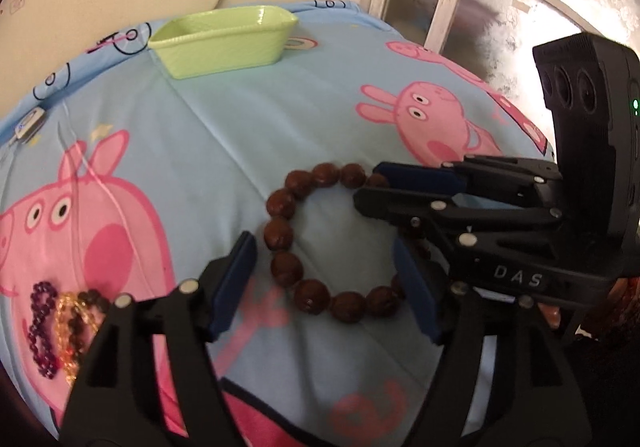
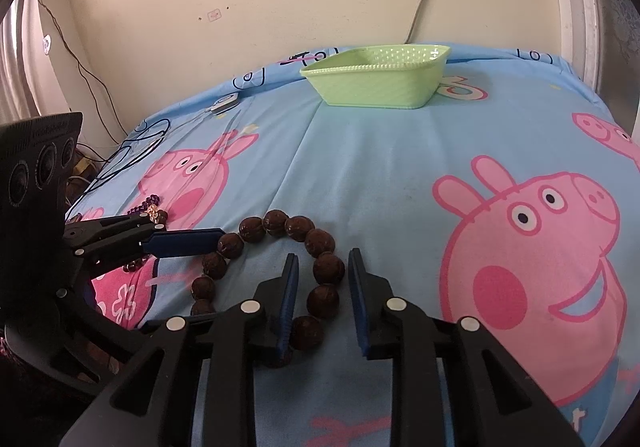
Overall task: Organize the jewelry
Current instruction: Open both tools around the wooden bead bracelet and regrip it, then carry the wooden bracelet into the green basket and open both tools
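A bracelet of big brown beads (image 1: 280,231) lies in a ring on the cartoon-pig bedsheet (image 1: 224,151). My left gripper (image 1: 324,247) hovers open over the ring's near side; no pad touches a bead. Coming in from the right, my right gripper (image 1: 366,186) has its jaws narrow, shut on the ring's far right stretch. In the right wrist view a run of bracelet beads (image 2: 324,267) sits between the right gripper's (image 2: 323,259) blue pads. The left gripper's blue-padded finger (image 2: 184,241) reaches in from the left. A light green basket (image 1: 224,43) (image 2: 376,77) stands at the bed's far end.
Purple (image 1: 40,327), amber (image 1: 66,327) and dark bead bracelets (image 1: 90,297) lie heaped at the near left. A small silver object (image 2: 226,103) rests near the far left bed edge, with dark cables (image 2: 132,151) beside it. A wall stands behind and a window frame (image 1: 440,7) to the right.
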Demonstrator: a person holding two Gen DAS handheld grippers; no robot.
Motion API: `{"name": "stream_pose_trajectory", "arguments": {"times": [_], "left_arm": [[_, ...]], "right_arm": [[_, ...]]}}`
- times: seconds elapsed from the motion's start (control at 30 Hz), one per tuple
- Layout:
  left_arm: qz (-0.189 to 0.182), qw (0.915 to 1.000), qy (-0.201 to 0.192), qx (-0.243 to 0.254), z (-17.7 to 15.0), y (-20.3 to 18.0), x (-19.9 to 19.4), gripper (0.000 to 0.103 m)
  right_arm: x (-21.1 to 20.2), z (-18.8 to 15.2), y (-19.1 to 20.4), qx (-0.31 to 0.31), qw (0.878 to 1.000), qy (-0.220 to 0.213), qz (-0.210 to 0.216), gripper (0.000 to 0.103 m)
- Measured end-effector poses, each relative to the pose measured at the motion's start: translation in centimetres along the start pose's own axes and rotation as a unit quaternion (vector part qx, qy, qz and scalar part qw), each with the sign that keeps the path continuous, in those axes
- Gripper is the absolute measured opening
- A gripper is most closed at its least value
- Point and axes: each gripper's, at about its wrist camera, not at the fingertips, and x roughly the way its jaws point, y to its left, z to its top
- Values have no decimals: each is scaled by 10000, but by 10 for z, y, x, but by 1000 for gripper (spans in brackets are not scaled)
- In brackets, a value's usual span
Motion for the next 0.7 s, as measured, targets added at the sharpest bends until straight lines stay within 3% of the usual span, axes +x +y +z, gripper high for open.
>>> {"name": "stream_pose_trajectory", "arguments": {"times": [0.2,0.33,0.57,0.63,0.7], "left_arm": [[-122,9992,-108,-364,-1,16,-7,69],[-537,9940,-162,-934,-5,40,-14,69],[-267,9967,-82,-767,-8,31,-16,66],[-112,9968,-41,-790,-5,32,-15,50],[-54,9969,81,-787,-1,32,-10,20]], "right_arm": [[0,0,0,-17,10000,6,10,2],[-1,0,0,-8,10000,-12,-6,2],[-2,0,-2,54,10000,-33,60,4],[-3,-1,-2,50,10000,-47,39,5],[-4,-1,-1,10,10000,-42,-4,5]]}}
